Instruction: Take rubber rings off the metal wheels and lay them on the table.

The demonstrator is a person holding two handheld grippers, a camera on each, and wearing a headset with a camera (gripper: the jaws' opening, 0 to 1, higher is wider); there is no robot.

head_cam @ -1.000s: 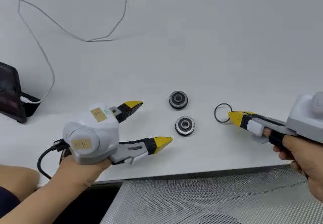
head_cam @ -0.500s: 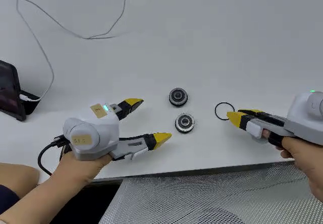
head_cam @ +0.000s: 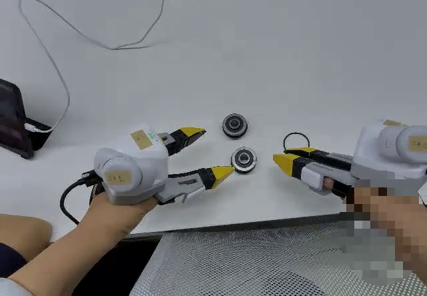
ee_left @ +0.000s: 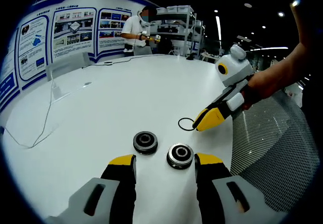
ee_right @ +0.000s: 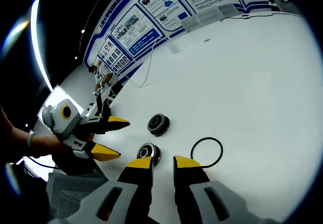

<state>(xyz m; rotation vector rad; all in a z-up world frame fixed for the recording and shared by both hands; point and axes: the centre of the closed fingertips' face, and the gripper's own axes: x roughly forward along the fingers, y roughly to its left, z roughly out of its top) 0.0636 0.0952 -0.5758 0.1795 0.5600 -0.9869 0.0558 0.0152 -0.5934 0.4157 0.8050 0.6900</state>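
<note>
We see a plain white worktop [head_cam: 320, 63]. Toward its front edge a nearer wheel [head_cam: 244, 159] of metal lies flat, with the farther wheel [head_cam: 235, 125] at about 12 o'clock from it, near but apart. A black rubber ring [head_cam: 295, 133] lies loose at 2 o'clock from the nearer wheel, touching neither. Out at 9 o'clock stands a dark device [head_cam: 12, 119], with a thin grey cable [head_cam: 63, 83] looping across the surface toward 11 o'clock.

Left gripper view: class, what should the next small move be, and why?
Probably ease the left gripper forward so its open jaws straddle the nearer wheel, then close to steady it. That wheel sits just ahead of its right jaw, one rubber ring already lies loose on the table, and the right gripper points toward the wheel.
</note>
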